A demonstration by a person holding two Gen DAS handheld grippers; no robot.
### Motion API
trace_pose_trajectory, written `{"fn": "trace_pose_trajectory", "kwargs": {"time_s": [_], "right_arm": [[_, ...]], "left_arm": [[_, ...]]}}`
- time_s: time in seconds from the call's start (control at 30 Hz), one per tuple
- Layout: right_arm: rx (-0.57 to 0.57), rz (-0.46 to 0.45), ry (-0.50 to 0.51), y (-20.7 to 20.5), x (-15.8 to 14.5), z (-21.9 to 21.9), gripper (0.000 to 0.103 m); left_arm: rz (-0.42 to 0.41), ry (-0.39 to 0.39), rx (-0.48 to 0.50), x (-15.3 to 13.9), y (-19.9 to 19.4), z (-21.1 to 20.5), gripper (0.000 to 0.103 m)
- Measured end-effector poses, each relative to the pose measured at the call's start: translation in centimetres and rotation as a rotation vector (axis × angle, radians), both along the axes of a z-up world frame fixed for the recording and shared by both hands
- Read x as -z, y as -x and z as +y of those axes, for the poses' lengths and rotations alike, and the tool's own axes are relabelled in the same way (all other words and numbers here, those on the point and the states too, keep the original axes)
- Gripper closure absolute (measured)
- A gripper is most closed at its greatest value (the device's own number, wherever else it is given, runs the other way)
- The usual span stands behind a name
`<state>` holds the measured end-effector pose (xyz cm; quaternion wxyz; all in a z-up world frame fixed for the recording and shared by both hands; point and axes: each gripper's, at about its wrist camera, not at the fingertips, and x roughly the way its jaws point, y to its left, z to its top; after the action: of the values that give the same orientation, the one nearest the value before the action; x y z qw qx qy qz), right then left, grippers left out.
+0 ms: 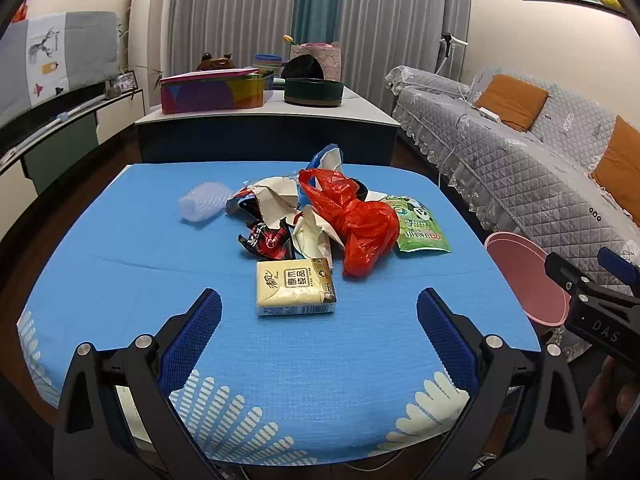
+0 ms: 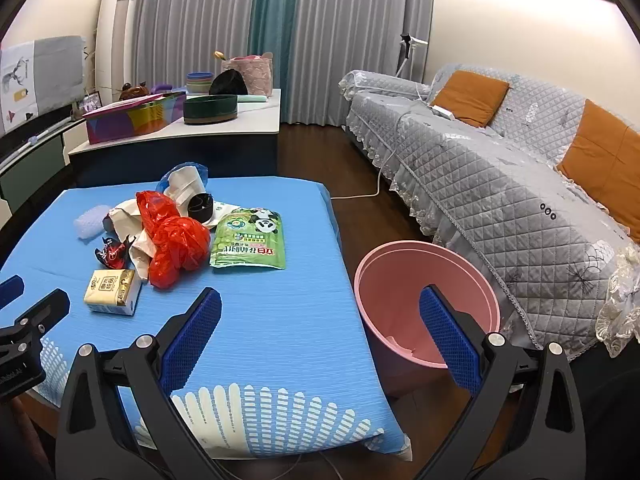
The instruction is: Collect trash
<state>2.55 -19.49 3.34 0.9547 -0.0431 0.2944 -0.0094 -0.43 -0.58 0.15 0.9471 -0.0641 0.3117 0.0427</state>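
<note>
Pink bin is seen on the floor behind the right gripper; the trash pile and tissue pack lie ahead of the left gripper. Both grippers are spread wide, empty.

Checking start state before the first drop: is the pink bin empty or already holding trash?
Looks empty: the right wrist view shows the pink bin with bare inner wall and floor; its near bottom is hidden behind the rim.

Bare blue tablecloth lies open along the table's near edge and left side, while the trash heap crowds its middle and the pink bin stands beside its right edge.
</note>
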Motion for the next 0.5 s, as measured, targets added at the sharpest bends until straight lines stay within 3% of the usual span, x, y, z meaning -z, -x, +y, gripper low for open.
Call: {"fn": "trace_pose_trajectory", "kwargs": {"time_s": [0.5], "right_arm": [[0.002,-0.004,0.009,-0.07,0.01,0.16,0.006]], "left_arm": [[-0.001,-0.013,-0.010,-0.21,0.07,0.12,0.008]]}}
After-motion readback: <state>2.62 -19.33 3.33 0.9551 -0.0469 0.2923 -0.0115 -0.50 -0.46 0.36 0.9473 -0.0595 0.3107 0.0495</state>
